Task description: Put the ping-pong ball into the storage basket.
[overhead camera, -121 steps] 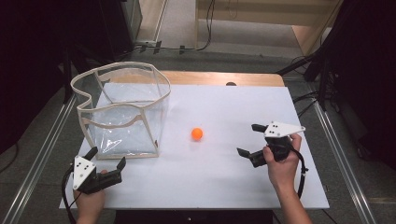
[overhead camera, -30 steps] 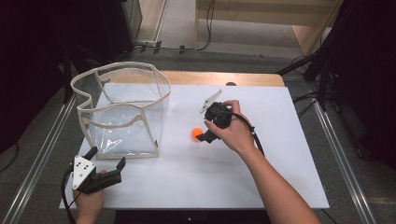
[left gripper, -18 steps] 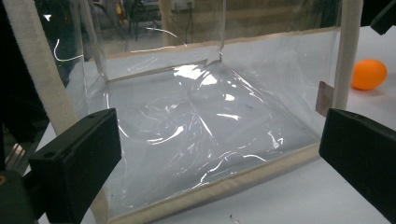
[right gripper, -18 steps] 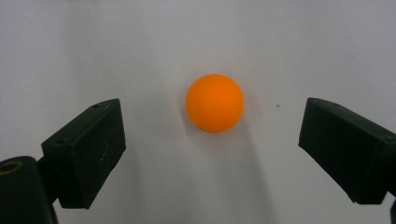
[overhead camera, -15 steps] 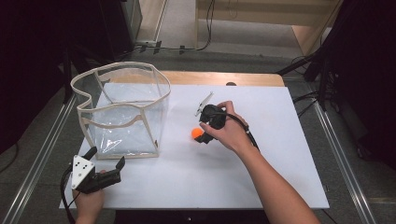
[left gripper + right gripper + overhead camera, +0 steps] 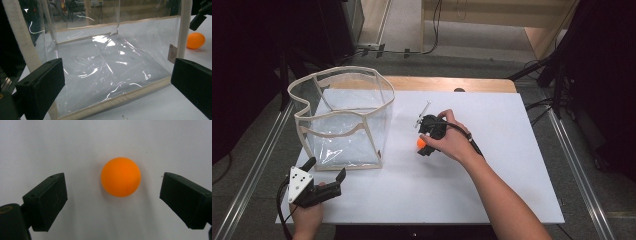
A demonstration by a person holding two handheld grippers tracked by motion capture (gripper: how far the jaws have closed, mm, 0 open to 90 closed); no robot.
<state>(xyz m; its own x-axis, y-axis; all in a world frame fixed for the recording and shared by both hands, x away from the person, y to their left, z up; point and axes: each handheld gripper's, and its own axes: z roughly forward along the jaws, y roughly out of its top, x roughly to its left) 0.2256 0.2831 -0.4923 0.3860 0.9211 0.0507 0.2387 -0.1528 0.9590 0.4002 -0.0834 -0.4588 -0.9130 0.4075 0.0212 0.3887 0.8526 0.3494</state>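
Note:
An orange ball (image 6: 121, 177) rests on the white table top, between the two black jaws of my right gripper (image 6: 113, 200), which stand wide open on either side without touching it. From above, the right gripper (image 6: 426, 142) points down over the ball (image 6: 421, 142) at the table's middle. My left gripper (image 6: 323, 175) is open near the front left corner, just in front of a clear bag with cream edging (image 6: 343, 117). In the left gripper view the bag's front wall (image 6: 105, 72) stands between the open jaws, and the ball (image 6: 195, 40) lies at the far right.
The white table top (image 6: 512, 165) has a wooden strip along its far edge (image 6: 447, 82). Metal rails run down both sides (image 6: 577, 170). Dark equipment and cables stand beyond the table.
Since four seconds ago the right gripper has crossed from the right side to the ball. Over the last second it has lowered slightly over it. The left gripper has stayed put.

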